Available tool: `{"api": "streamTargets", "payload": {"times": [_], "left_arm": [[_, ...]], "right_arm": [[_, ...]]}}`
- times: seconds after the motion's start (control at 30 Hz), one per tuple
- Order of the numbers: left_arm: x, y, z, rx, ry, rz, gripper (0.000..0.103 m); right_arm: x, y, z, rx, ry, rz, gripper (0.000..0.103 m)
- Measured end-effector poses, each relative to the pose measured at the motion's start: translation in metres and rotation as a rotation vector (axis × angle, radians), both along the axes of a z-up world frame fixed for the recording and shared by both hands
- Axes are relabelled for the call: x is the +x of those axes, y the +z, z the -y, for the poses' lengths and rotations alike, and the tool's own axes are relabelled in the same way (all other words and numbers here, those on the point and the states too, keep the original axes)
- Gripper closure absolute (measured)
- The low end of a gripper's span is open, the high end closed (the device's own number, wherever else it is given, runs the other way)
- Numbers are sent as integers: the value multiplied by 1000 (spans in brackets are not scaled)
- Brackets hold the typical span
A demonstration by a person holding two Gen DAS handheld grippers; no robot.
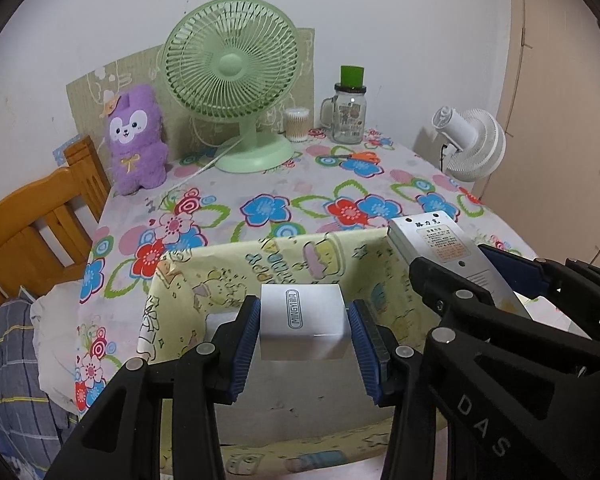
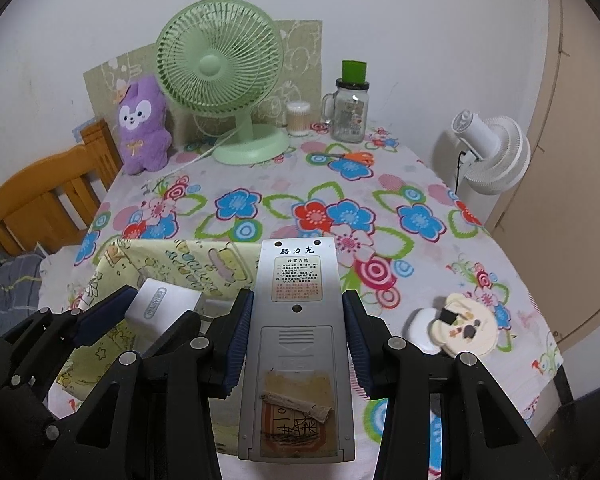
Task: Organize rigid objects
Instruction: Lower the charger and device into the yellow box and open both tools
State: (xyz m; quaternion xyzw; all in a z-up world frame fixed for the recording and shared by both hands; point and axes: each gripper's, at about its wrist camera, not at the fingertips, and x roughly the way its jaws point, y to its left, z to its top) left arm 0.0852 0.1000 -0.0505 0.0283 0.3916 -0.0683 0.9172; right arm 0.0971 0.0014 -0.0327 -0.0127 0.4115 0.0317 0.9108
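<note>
My left gripper is shut on a white box with a printed logo and holds it over a pale yellow cartoon-print storage box at the table's near edge. My right gripper is shut on a silver remote control, held back side up, with a Chinese label and a battery cover. In the left wrist view the remote sits at the right, beside the storage box's right wall. In the right wrist view the white box and the storage box lie at the left.
A flowered cloth covers the table. At the back stand a green fan, a purple plush toy, a cotton swab jar and a glass mug jar. A cream bear-shaped item lies at the right. A wooden chair stands left, a white fan right.
</note>
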Motion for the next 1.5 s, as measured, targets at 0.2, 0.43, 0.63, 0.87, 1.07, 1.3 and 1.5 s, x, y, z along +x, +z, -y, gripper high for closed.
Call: {"api": "streamTargets", "payload": {"times": [0.2,0.43,0.63,0.87,1.07,1.3,1.5], "left_arm": [[4,-7,-11,3,2,-13,56],[13,-19,-20,-2,2,-41,56],[17,-26,-24,-12,11,-59,56],[14,-24,-26,-7,18,-53,34],[12,-23,-21,13,12,-45,17],[7,-22,-14,34,16,-53,11],[3,-23,-10,26,23,-65,10]], "right_arm": [[6,-10,-13,10,-2,-26,56],[15,-22,-24,4,-5,-54,56],[14,-26,-31,-48,-7,-32,55],[15,-26,-32,-44,3,-24,40],[12,-24,-30,-57,-3,-11,24],[10,-24,-23,-61,4,-19,14],[7,-23,-19,-72,21,-32,11]]}}
